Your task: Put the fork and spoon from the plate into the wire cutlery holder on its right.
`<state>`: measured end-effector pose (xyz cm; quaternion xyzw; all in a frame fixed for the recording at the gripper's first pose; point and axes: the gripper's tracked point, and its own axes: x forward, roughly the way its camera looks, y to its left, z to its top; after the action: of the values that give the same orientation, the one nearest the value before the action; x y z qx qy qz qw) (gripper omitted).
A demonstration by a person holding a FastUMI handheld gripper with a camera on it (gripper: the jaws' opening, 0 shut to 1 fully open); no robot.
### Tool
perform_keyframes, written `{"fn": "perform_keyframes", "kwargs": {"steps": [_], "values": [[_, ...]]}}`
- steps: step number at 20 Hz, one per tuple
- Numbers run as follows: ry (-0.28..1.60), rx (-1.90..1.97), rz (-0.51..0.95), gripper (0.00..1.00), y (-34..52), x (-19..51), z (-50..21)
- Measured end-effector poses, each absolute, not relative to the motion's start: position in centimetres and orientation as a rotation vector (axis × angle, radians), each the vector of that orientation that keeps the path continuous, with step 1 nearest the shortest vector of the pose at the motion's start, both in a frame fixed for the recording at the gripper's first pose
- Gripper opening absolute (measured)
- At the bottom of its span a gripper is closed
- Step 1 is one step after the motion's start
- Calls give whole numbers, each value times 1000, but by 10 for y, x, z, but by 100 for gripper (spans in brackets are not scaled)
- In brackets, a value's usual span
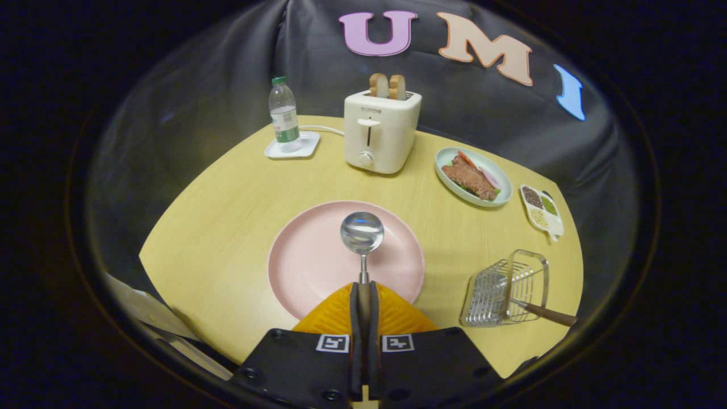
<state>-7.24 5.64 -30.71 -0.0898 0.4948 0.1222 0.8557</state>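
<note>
My gripper [363, 292] is shut on the spoon [362, 233], clamping its handle between both fingers. The spoon's shiny bowl sticks out straight ahead of the fingertips, held above the pink plate [306, 255], which lies just beyond the fingers. The wire cutlery holder [505, 289] stands on the table to the right of the plate. A brown handle, the fork [548, 313], juts out of the holder toward the right; its head is hidden among the wires.
Behind the plate stands a white toaster [379, 132] with two bread slices. A water bottle [283, 113] on a white coaster sits to its left. A plate of meat [472, 177] and a small divided dish [542, 211] lie far right.
</note>
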Motion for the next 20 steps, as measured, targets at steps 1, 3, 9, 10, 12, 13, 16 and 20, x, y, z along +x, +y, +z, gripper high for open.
{"fn": "perform_keyframes", "kwargs": {"steps": [1, 3, 9, 10, 12, 13, 16, 20], "values": [[1051, -194, 252, 7, 49, -73, -304], [1068, -191, 246, 7, 34, -73, -297], [1091, -197, 230, 7, -4, -72, -278], [1096, -201, 230, 7, -12, -73, -276], [1112, -215, 229, 7, -26, -74, -272], [1121, -223, 226, 7, -33, -74, -270], [1139, -238, 214, 7, -58, -73, -265], [1152, -248, 190, 7, -87, -70, -257]]}}
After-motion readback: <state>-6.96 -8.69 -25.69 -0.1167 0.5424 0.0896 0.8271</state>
